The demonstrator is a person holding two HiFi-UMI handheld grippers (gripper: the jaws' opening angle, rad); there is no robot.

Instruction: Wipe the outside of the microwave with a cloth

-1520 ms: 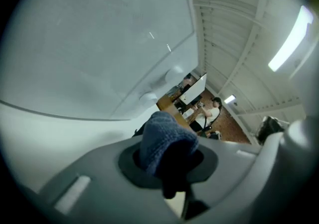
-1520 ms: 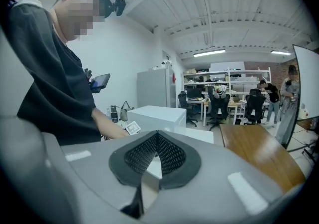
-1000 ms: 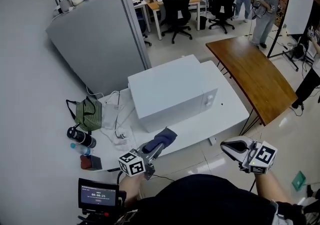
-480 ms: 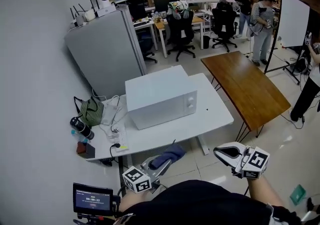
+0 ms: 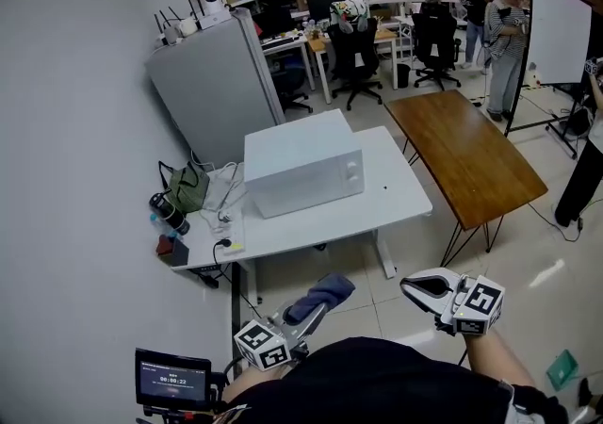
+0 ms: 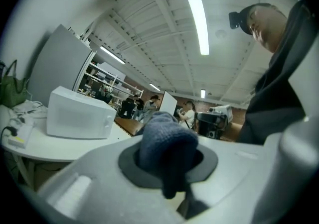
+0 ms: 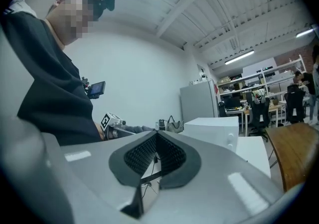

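Jaws on my left gripper (image 5: 309, 311) pinch the blue cloth (image 6: 164, 141); those on my right gripper (image 5: 420, 286) are pressed together with nothing between them. The white bench (image 5: 382, 210) carries the microwave (image 5: 303, 164), well apart from both grippers and the cloth.

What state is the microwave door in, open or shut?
Shut: the microwave shows a flush front, no door swung out.

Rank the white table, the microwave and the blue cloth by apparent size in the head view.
1. white table
2. microwave
3. blue cloth, smallest even though it is nearest the camera
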